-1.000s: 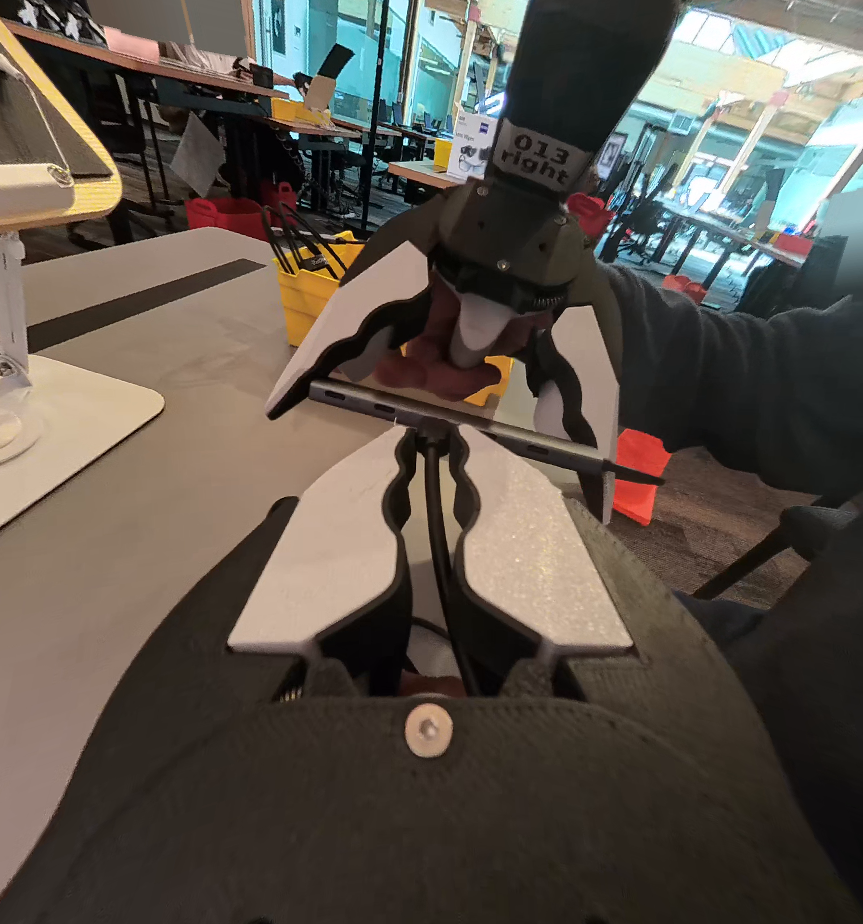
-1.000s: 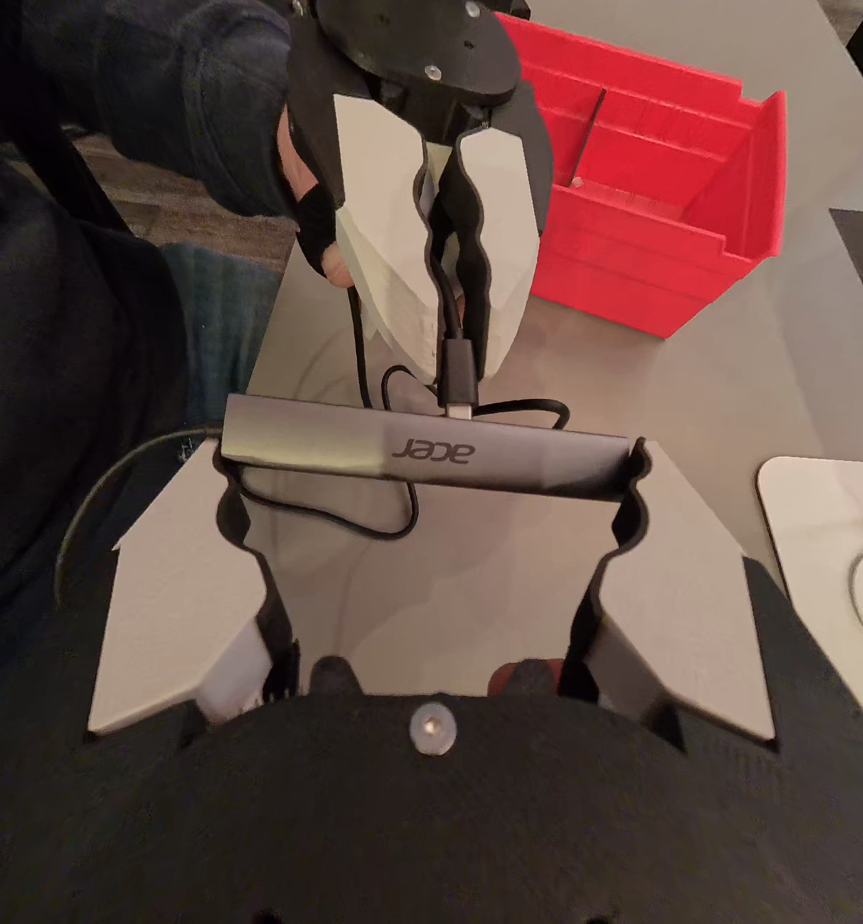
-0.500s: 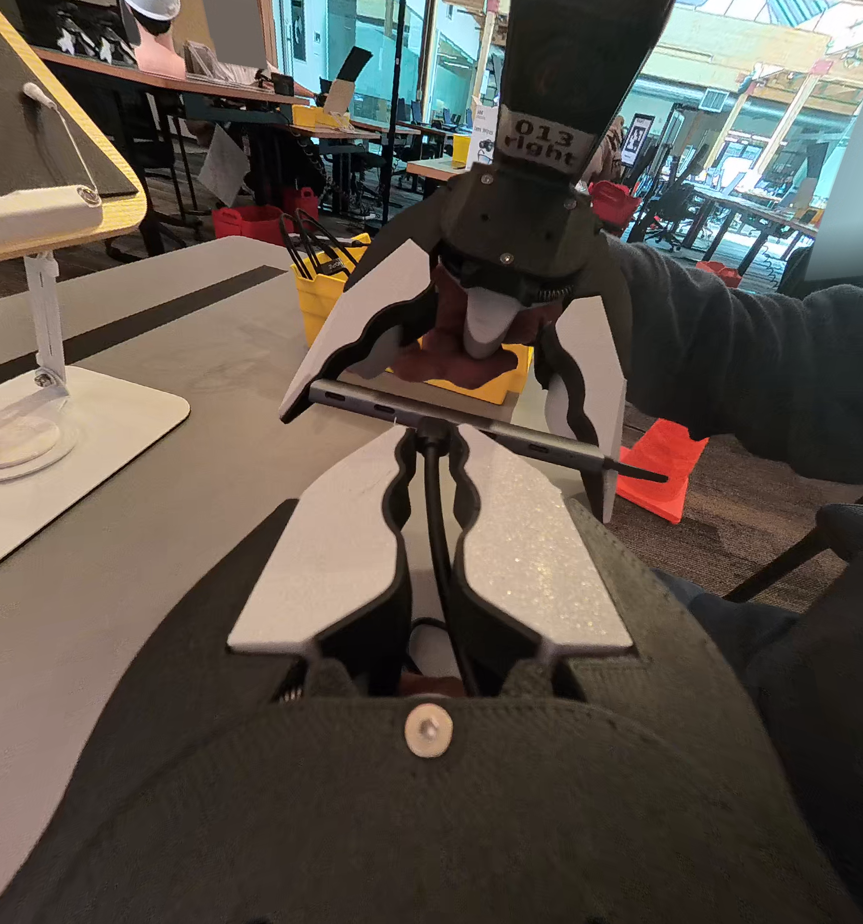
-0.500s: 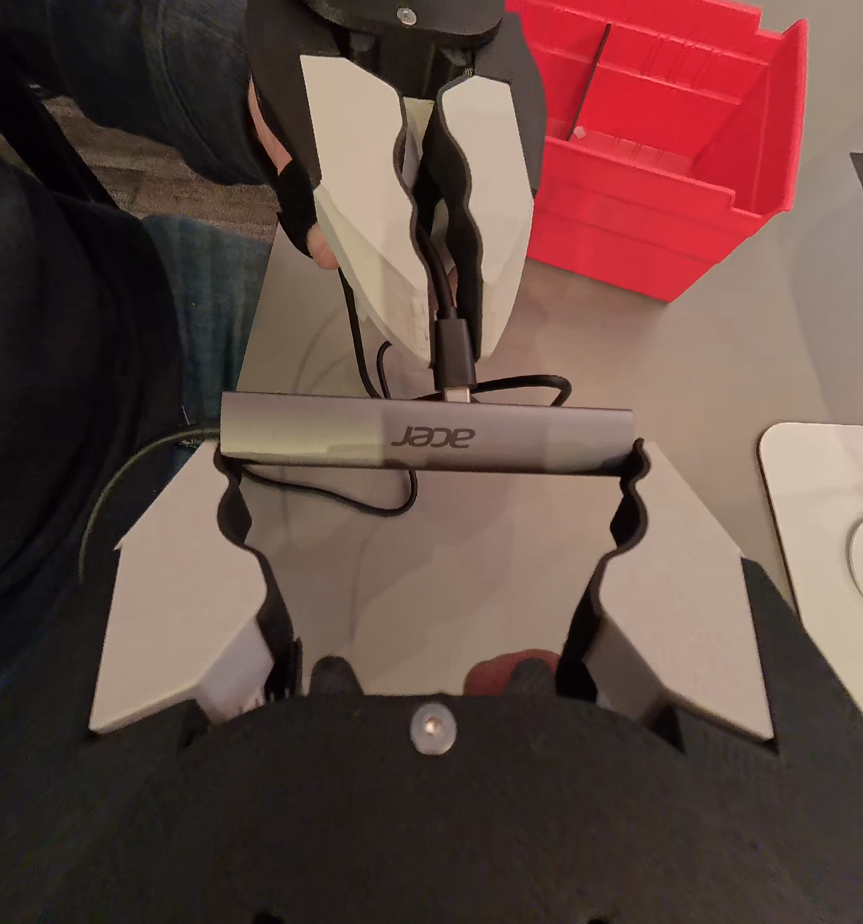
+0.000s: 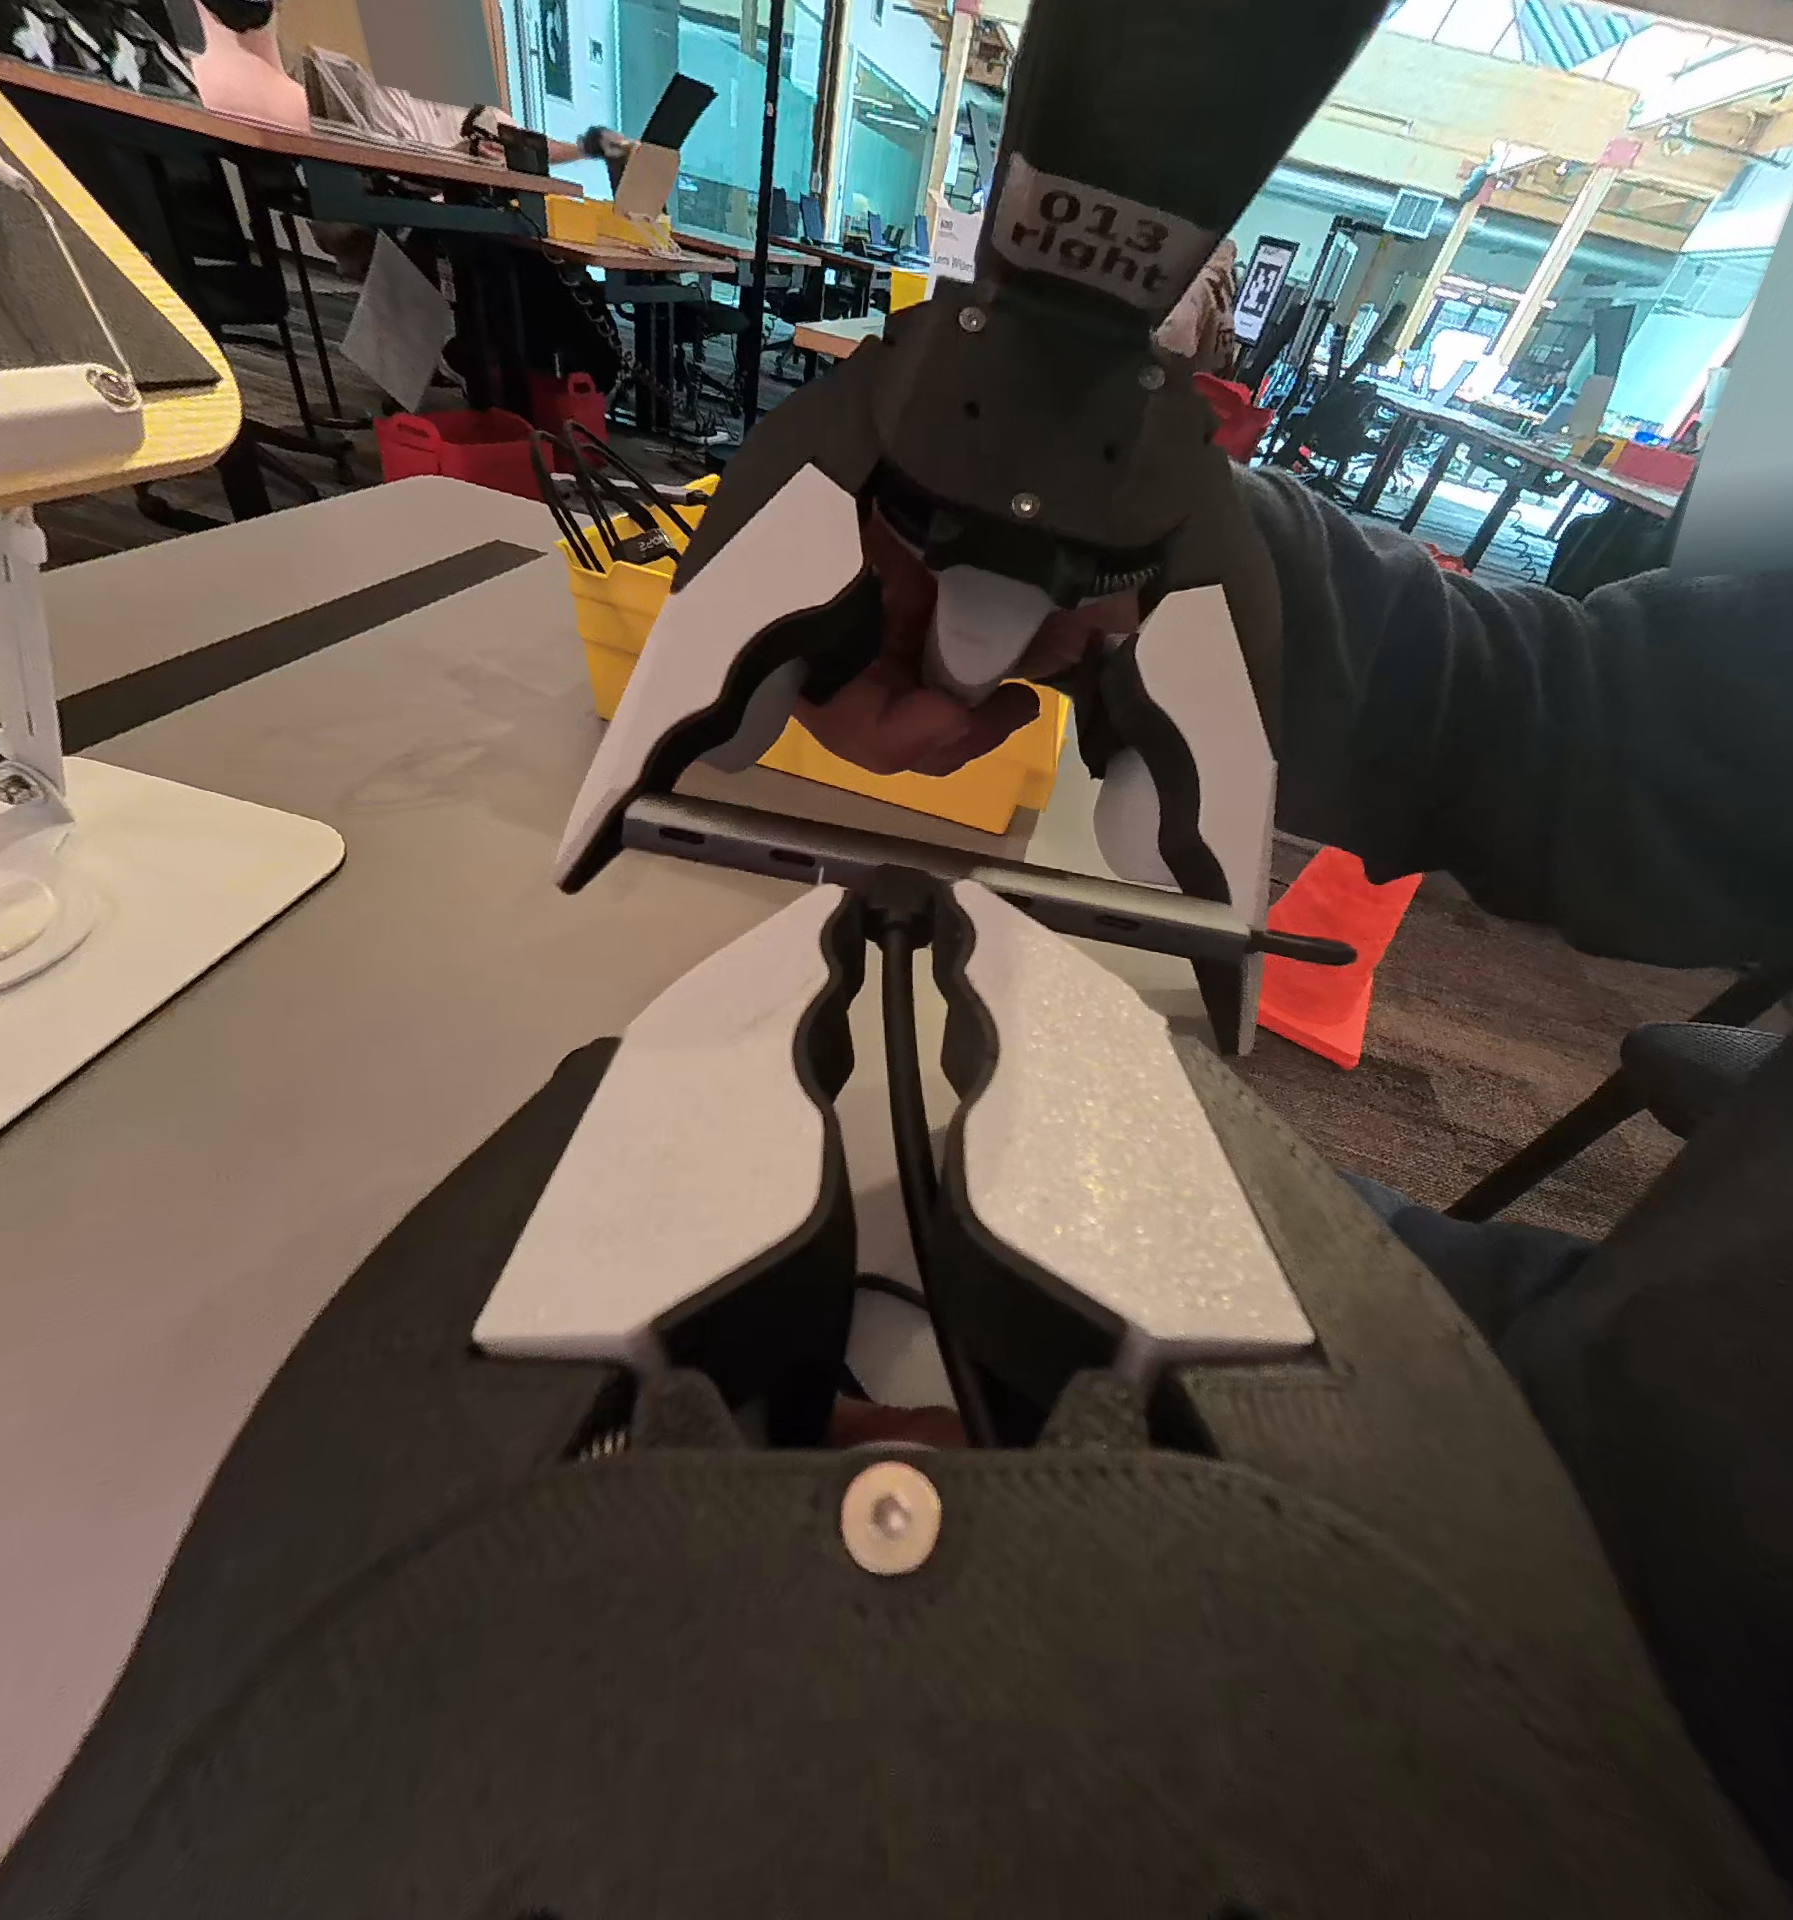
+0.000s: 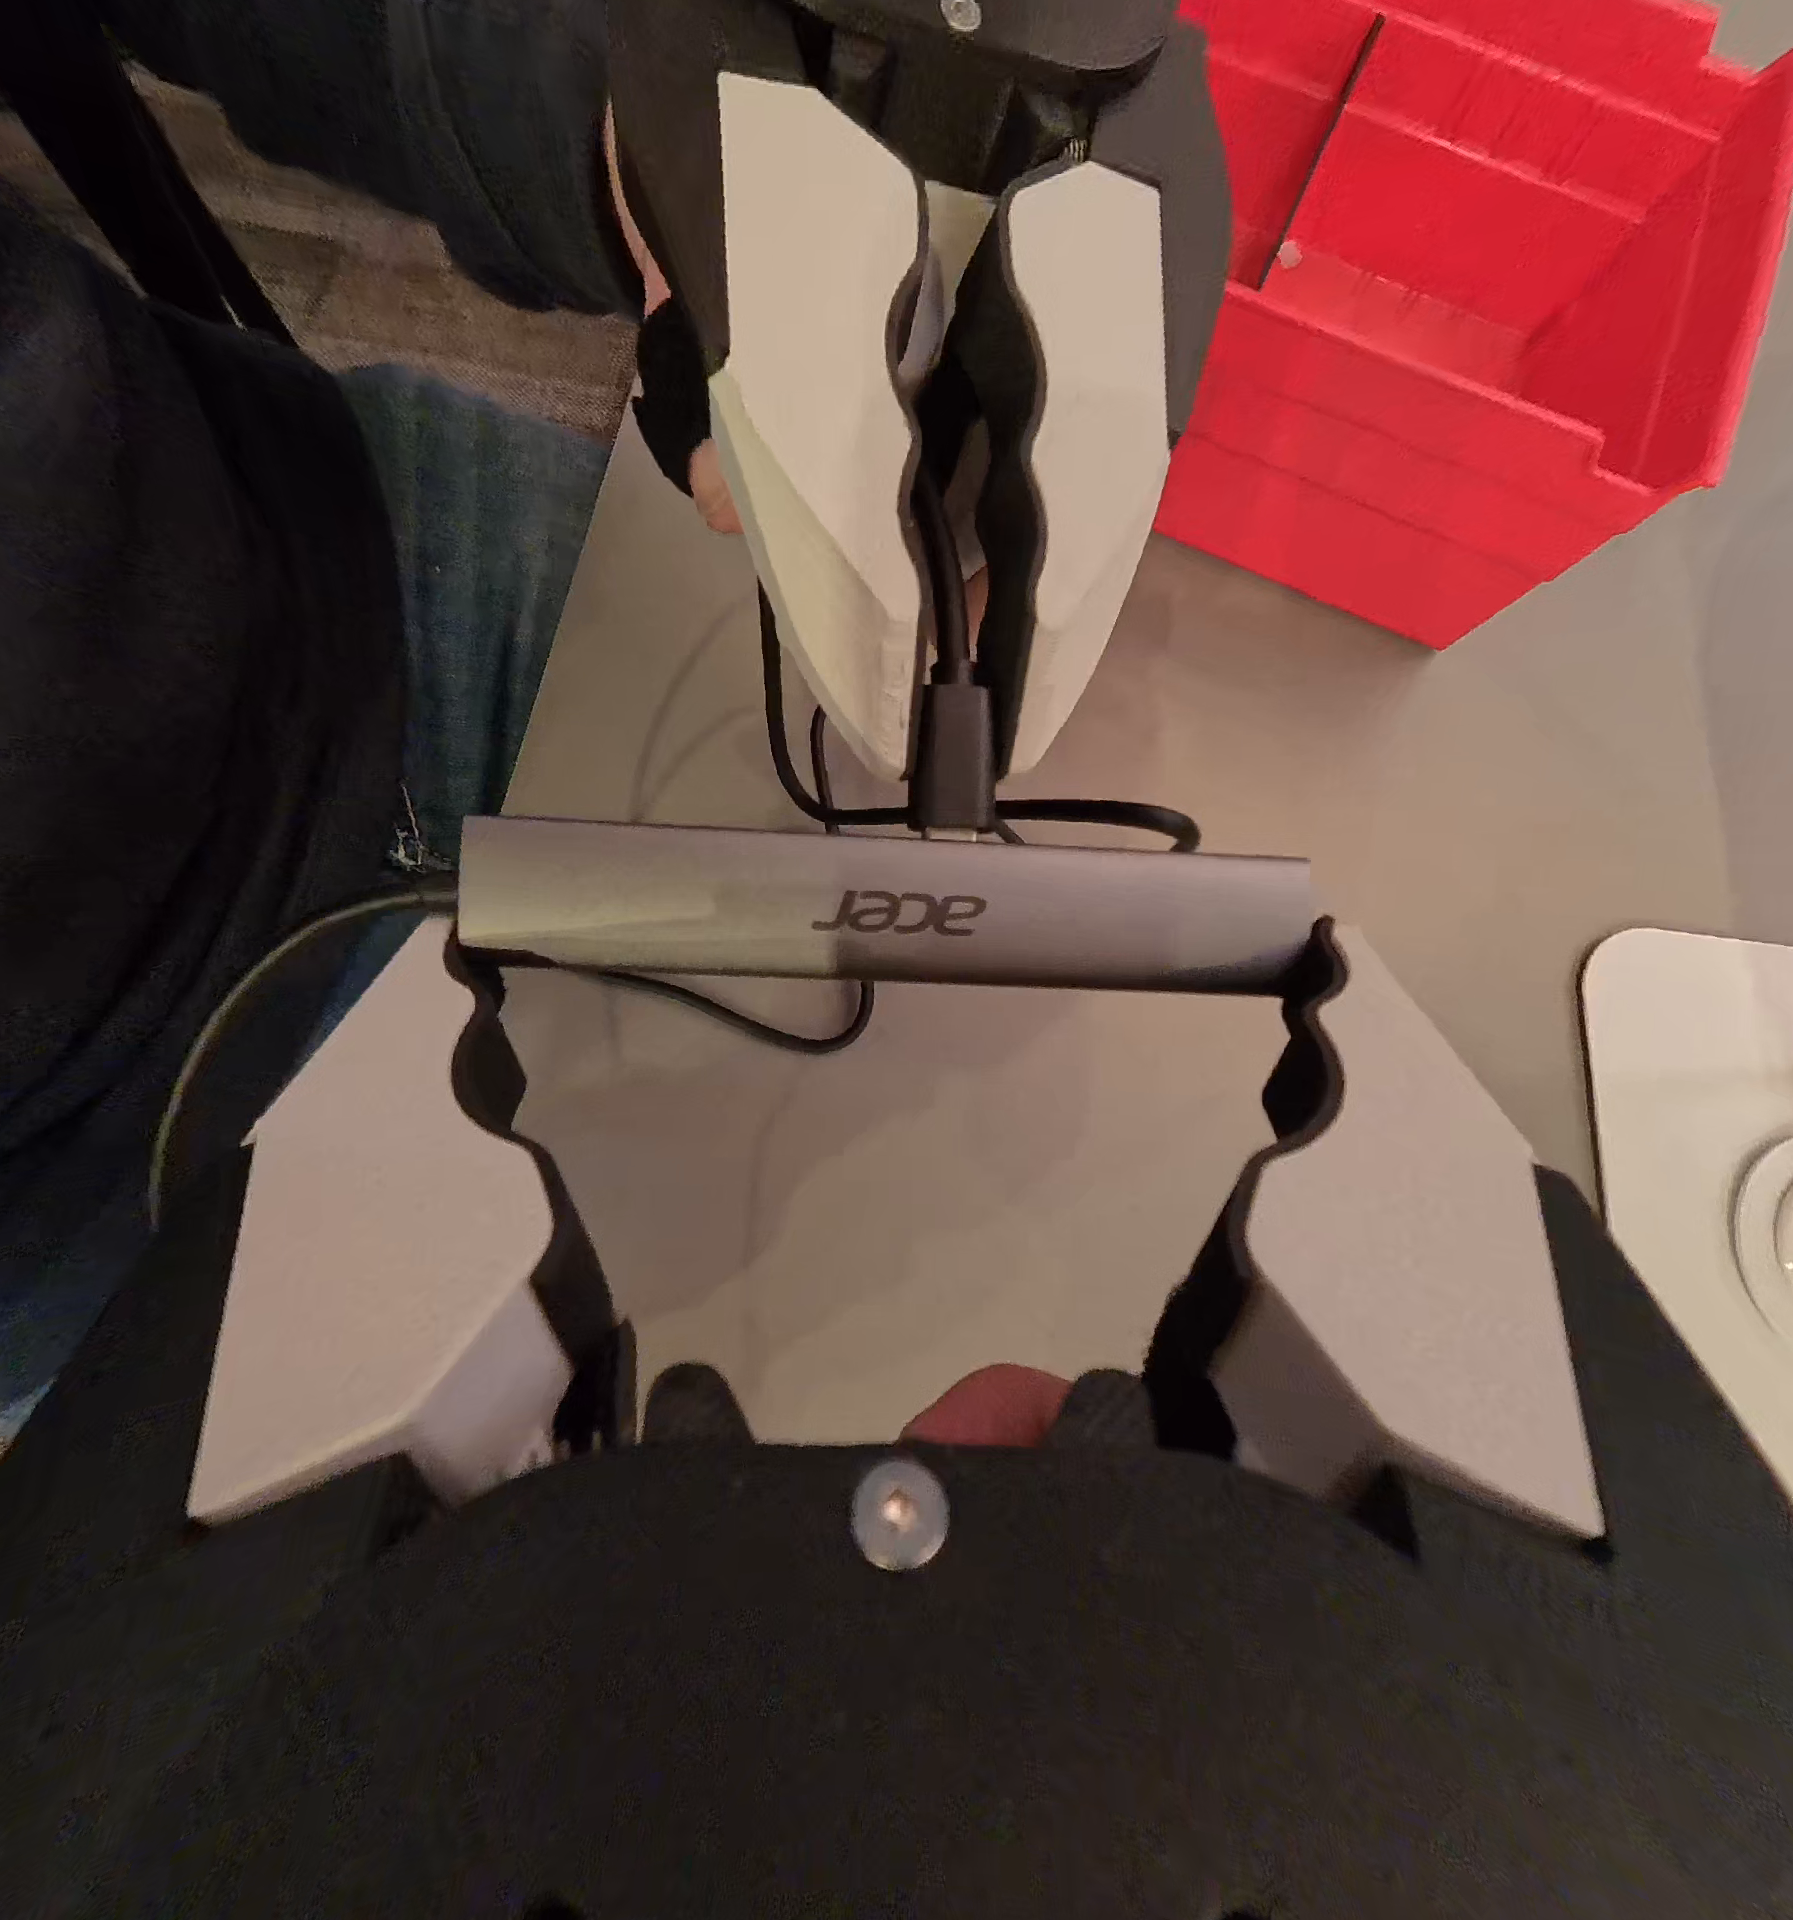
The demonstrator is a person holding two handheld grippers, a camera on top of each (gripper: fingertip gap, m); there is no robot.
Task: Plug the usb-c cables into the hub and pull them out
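Observation:
A grey usb-c hub [image 6: 663,904] is held level above the table, clamped by its two short ends between the fingers of my right gripper [image 6: 892,951]. My left gripper [image 5: 894,902] is shut on a black usb-c cable [image 5: 907,1091] just behind its plug [image 6: 959,738]. The plug meets the hub's long side near the middle, with only a thin strip of metal showing. In the left wrist view the hub [image 5: 1100,899] shows several ports, and the right gripper [image 5: 923,914] faces me. In the right wrist view the left gripper [image 6: 954,764] points down at the hub.
A red bin [image 6: 1494,312] stands behind the hub. A yellow bin [image 5: 902,769] holding black cables is on the table's far side. A white stand base [image 5: 92,914] lies to the left. A black cable [image 6: 767,1029] loops on the table under the hub. A person's dark sleeve [image 5: 1546,748] is at right. Both grippers' tips are close together, under 4 cm apart.
The left gripper has pressed the plug closer into the hub, so less bare metal shows. Both grips are unchanged. The hub and both grippers shifted slightly.

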